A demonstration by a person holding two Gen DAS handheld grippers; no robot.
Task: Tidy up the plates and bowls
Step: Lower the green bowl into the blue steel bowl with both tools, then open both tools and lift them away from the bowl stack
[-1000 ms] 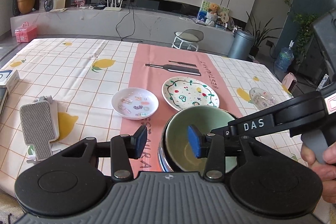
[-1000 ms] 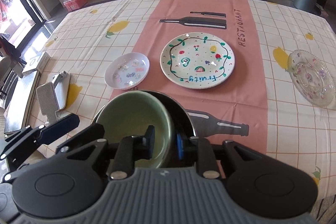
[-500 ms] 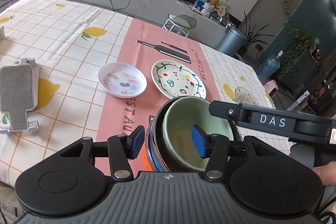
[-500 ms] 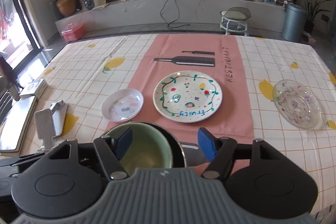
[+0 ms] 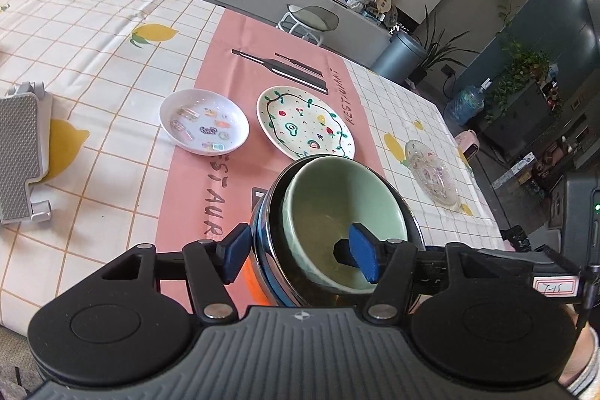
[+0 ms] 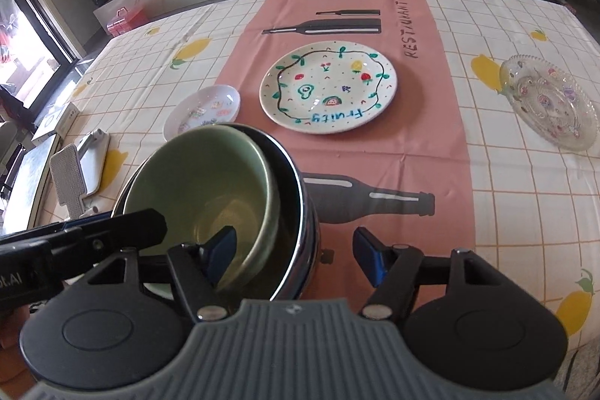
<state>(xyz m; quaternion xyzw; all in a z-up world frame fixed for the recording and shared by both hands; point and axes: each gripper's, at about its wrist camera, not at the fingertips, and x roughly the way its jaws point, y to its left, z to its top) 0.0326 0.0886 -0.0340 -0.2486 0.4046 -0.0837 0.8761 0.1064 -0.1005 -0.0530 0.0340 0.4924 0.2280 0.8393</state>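
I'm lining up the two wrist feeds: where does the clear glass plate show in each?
Left wrist: glass plate lies right of centre, near the tablecloth's right edge.
Right wrist: it lies at the far right, upper half.
Shared landmark: the painted fruit plate, on the pink strip to its left.

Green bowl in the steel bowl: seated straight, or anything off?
The green bowl sits off-centre and tilted inside the steel bowl, crowding its left wall with a wide gap on the right. No chips or spills visible.

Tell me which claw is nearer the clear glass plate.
Right. The right claw straddles the nested bowls' rim on the side facing the glass plate; the left claw straddles their far rim.
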